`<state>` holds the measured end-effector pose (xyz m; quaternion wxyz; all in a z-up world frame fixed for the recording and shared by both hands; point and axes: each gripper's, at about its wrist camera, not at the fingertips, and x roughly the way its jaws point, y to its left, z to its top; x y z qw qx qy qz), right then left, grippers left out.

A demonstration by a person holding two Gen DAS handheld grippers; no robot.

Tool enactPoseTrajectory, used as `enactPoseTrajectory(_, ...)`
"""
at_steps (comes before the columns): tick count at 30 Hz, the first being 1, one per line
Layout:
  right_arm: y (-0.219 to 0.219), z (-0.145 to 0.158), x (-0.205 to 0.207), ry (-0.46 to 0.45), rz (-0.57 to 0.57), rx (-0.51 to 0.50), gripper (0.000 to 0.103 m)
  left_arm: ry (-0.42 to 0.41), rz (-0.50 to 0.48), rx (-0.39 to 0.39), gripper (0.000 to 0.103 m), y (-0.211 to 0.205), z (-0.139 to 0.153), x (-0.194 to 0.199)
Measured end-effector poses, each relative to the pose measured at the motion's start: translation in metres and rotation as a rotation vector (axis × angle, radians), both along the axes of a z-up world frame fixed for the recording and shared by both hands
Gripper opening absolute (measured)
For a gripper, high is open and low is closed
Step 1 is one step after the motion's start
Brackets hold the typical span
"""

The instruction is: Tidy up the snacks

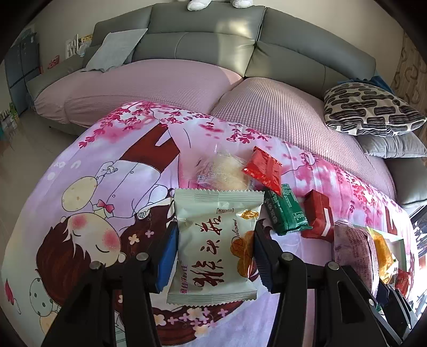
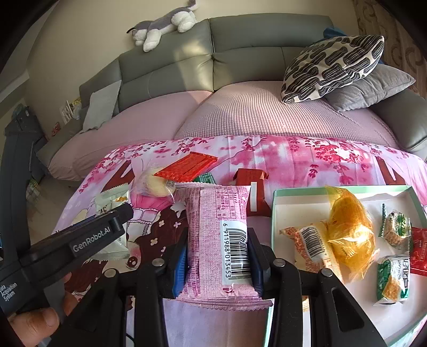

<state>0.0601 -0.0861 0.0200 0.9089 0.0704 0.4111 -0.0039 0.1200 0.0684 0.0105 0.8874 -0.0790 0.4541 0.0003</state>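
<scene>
My left gripper (image 1: pixel 214 237) is shut on a pale green snack packet (image 1: pixel 213 240) with Chinese writing, held just above the cartoon cloth. My right gripper (image 2: pixel 217 248) is shut on a pink snack packet (image 2: pixel 218 240) with a barcode, just left of a white tray (image 2: pixel 291 202) with a green rim. The tray holds several snacks, among them a yellow bag (image 2: pixel 349 229). On the cloth lie a clear-wrapped pastry (image 1: pixel 229 170), a red packet (image 1: pixel 264 170), a green packet (image 1: pixel 285 211) and a dark red box (image 1: pixel 319 213).
The table carries a pink cartoon cloth (image 1: pixel 106 186). Behind it stands a grey sofa (image 2: pixel 253 53) with a pink cover, a patterned cushion (image 2: pixel 333 66) and a plush toy (image 2: pixel 165 24). The left gripper's body (image 2: pixel 80 240) crosses the right wrist view at left.
</scene>
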Motion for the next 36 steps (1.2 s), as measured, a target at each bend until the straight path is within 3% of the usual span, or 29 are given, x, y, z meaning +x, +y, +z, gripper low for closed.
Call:
enactPoseTrajectory(15,-0.050,0.028,-0.021,-0.061,-0.108,-0.010,0.042,-0.045,-0.085,-0.022,0.055,-0.047,0.018,-0.010)
enactPoseTrajectory(23,-0.102,0.039,-0.041,-0.079,-0.223,-0.007,0.042,-0.052,-0.159,-0.012,0.055,-0.085,0.024,-0.019)
enactPoseTrajectory(36,-0.183,0.057,-0.083,-0.112,-0.401,-0.004,0.042,-0.080,-0.362,-0.022,0.055,-0.167,0.036,-0.051)
